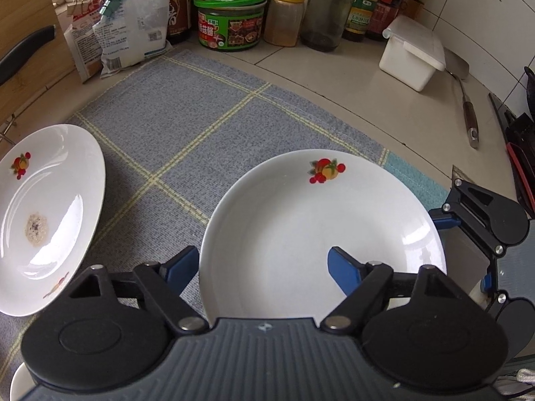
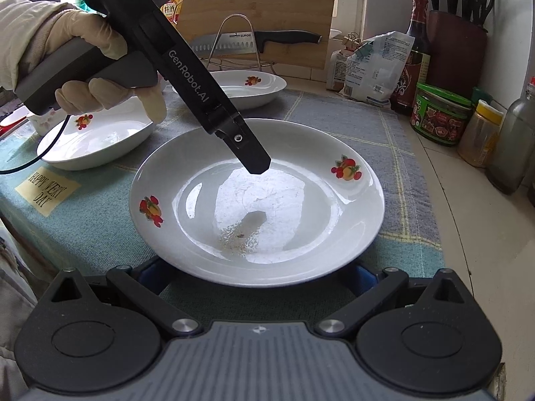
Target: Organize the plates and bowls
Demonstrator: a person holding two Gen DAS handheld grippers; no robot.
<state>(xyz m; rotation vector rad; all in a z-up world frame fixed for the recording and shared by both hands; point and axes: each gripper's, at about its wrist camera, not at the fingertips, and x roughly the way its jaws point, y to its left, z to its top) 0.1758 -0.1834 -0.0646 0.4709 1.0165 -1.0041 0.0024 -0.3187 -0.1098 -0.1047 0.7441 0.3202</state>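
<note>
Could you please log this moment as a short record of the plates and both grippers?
surface: checked cloth on a kitchen counter
centre plate: white, fruit decals, residue inside
other plates: left plate, back plate
left gripper: open, straddling the centre plate's rim
right gripper: at its near rim, fingers partly hidden, grip unclear

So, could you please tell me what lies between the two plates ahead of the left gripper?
Nothing but bare checked mat between the crumbed plate and the middle plate, per the left wrist view.
</note>
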